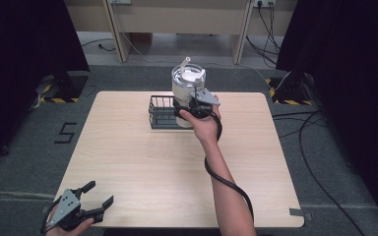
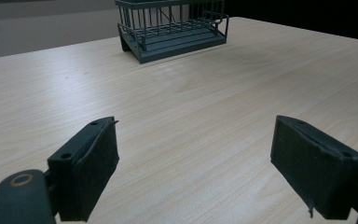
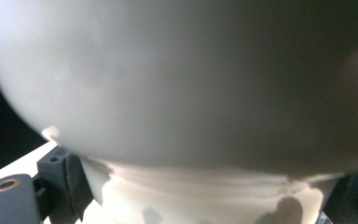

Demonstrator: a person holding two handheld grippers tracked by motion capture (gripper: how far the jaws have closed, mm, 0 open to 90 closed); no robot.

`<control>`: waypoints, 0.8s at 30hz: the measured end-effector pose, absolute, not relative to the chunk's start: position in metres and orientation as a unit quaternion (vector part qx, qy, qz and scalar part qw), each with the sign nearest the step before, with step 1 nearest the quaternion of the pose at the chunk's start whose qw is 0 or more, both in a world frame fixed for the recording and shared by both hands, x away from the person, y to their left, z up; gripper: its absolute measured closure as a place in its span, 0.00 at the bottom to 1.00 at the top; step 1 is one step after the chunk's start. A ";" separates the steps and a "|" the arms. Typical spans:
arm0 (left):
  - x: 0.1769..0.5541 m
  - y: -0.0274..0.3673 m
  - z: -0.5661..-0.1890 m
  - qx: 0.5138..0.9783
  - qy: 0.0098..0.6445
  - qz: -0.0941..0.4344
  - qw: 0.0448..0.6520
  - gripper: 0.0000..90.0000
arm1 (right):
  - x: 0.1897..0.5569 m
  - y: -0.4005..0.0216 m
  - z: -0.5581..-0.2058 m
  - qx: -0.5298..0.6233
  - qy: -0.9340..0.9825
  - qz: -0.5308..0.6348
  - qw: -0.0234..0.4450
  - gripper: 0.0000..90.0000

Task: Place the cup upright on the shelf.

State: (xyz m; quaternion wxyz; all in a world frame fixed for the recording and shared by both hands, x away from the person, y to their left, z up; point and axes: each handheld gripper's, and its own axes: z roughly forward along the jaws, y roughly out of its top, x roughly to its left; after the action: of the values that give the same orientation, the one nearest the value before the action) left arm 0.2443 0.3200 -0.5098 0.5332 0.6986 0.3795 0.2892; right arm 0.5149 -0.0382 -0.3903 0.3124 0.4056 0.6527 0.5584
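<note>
A white tumbler (image 1: 188, 81) with a clear lid and a straw is held up in the air over the right end of a black wire basket (image 1: 160, 114). My right gripper (image 1: 193, 105) is shut on the tumbler's lower body. In the right gripper view the tumbler (image 3: 191, 84) looms very close, and the right gripper (image 3: 209, 193) has a jaw pressed to each side of its narrower base. The basket (image 2: 172, 28) looks empty in the left gripper view. My left gripper (image 1: 100, 193) rests open at the table's front left corner, and nothing lies between the jaws of the left gripper (image 2: 193, 163).
The light wooden table (image 1: 142, 162) stretches between the basket and the left gripper. Dark curtains stand at both sides. Cables trail across the grey floor (image 1: 325, 162) to the right, and wooden furniture legs stand behind the table.
</note>
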 end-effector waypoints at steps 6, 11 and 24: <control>0.245 0.321 -0.510 0.698 0.380 0.289 0.534 0.16 | 0.521 -0.038 -0.387 0.409 0.650 0.557 0.316 0.11; 0.245 0.321 -0.510 0.698 0.380 0.289 0.533 0.16 | 0.525 -0.039 -0.385 0.410 0.649 0.555 0.321 0.11; 0.245 0.322 -0.510 0.697 0.382 0.290 0.534 0.16 | 0.542 -0.039 -0.379 0.418 0.642 0.552 0.328 0.11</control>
State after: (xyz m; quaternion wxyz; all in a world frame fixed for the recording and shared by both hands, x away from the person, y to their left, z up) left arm 0.2453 0.3216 -0.5103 0.5339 0.6967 0.3816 0.2897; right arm 0.5416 -0.0394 -0.3788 0.3280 0.4184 0.6424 0.5519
